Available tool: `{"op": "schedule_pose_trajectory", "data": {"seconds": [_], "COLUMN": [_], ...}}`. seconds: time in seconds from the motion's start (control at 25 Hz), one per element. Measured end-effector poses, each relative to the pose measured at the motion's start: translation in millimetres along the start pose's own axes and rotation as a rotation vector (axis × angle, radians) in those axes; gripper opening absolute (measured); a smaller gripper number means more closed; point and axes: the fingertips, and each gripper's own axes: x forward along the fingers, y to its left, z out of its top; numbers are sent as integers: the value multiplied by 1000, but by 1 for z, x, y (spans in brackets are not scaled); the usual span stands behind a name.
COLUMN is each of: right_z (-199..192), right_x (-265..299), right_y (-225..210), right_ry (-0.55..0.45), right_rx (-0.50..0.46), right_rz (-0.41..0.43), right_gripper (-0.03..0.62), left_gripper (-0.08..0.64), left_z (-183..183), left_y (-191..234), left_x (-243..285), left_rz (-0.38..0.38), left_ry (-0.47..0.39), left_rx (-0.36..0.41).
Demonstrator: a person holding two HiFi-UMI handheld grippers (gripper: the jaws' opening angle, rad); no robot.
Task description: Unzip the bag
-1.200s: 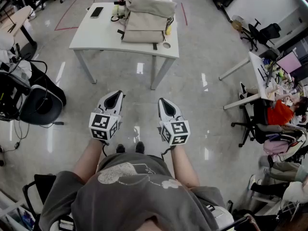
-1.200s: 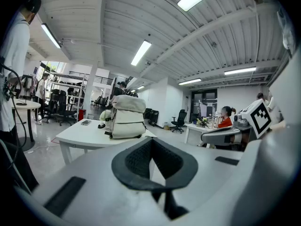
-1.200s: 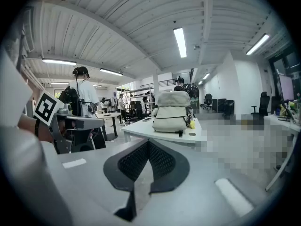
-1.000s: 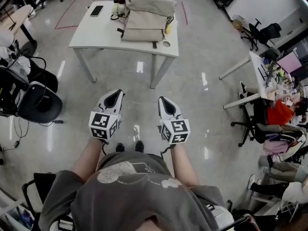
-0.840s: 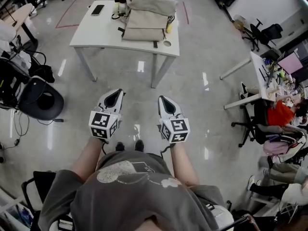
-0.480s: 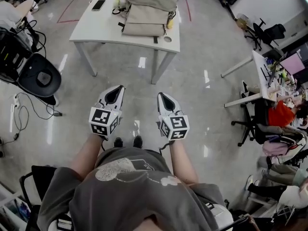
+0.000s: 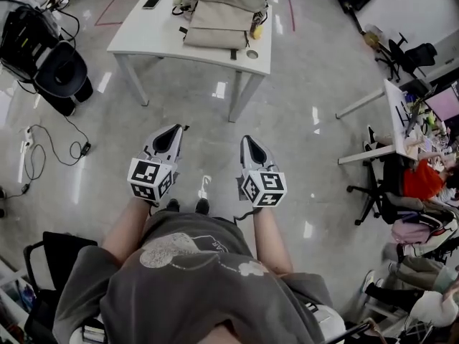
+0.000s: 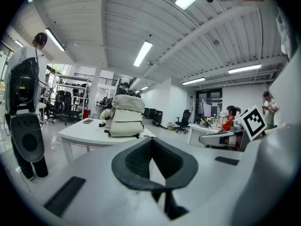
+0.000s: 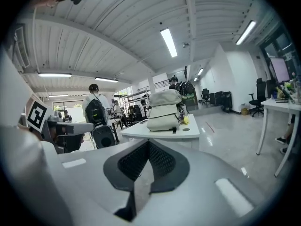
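A beige bag (image 7: 218, 14) stands on a white table (image 7: 147, 38) at the top of the head view, well ahead of me across the floor. It also shows in the left gripper view as the bag (image 8: 125, 117) and in the right gripper view as the bag (image 9: 164, 111). My left gripper (image 7: 172, 132) and right gripper (image 7: 246, 140) are held side by side in front of my body, far short of the table. Both are shut with nothing between the jaws.
A phone (image 7: 153, 1) and a small yellow object (image 7: 256, 32) lie on the table by the bag. A black chair with gear (image 7: 54, 67) stands at the left, cables (image 7: 43, 156) trail on the floor. Desks, chairs and seated people (image 7: 419, 181) fill the right side.
I have stepped forward: the table and bag have slid toward the top of the head view. Both grippers stay shut and level in front of me.
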Motion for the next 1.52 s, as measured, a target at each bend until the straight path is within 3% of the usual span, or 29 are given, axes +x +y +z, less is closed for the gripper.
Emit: {"op": "schedule_pose_trajectory", "data": {"seconds": [0.24,0.76,1.2,1.52], "right_z": [-5,-14,10,37], "right_x": [-6,-2,66,161], "right_y": [-25,-52,-76,-102], "right_ry": [6,18,13,28], "right_rx": [29,57,38,39], "right_rz": [9,-15,-56,-91], "right_gripper": [0,0,0,0], "left_gripper": [6,6,6,6], "left_z": [-13,-15,-1,18], "left_y": [-12,-19,30,94], "left_x": [0,31,105,177], "left_rz": [69,50,2,-19], "left_ry": [18,16,7,14], "left_rx": [-11,3,-8,-16]}}
